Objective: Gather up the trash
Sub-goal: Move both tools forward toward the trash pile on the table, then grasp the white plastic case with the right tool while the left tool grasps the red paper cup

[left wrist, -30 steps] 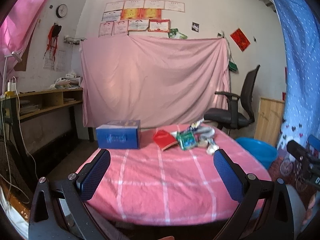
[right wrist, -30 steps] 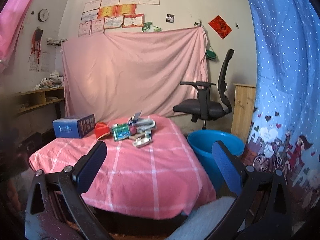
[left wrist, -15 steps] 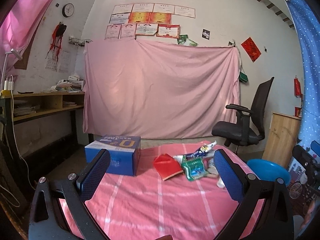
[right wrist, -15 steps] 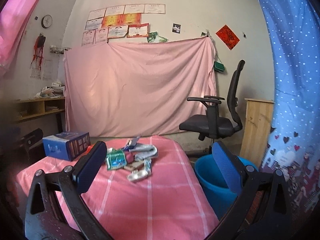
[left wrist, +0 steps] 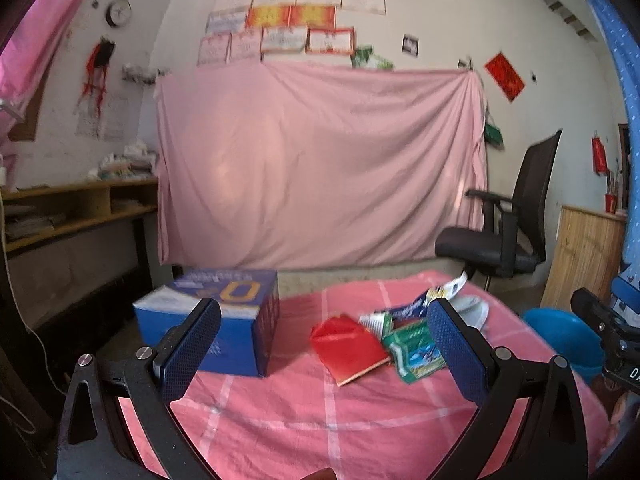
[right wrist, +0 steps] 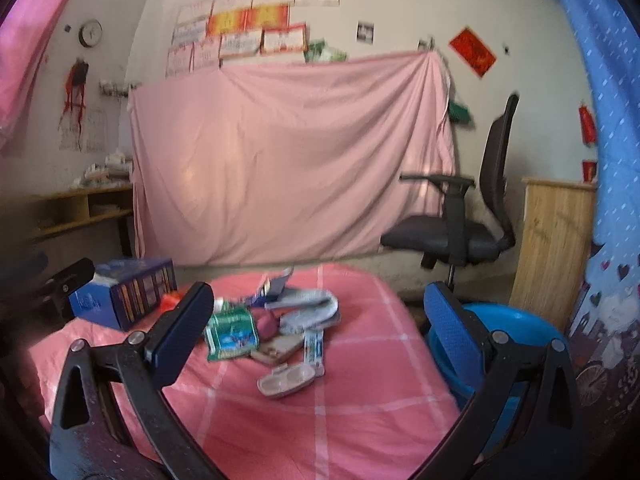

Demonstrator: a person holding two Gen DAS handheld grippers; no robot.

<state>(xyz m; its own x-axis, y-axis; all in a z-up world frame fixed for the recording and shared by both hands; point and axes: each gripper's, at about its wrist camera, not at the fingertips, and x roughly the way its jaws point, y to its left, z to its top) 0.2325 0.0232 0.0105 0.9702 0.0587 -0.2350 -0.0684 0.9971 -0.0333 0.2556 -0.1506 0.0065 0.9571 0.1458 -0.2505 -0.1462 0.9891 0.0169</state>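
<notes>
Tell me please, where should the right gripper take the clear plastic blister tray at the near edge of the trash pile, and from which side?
Probably from above, across the narrow width of the blister tray. It lies flat on the pink cloth, apart from the pile's nearer edge, so the open right gripper has free space on both long sides.

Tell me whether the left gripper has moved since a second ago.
Yes. The left gripper has advanced toward the blue box and trash pile on the pink cloth; both now loom larger and sit between its open fingers.
</notes>
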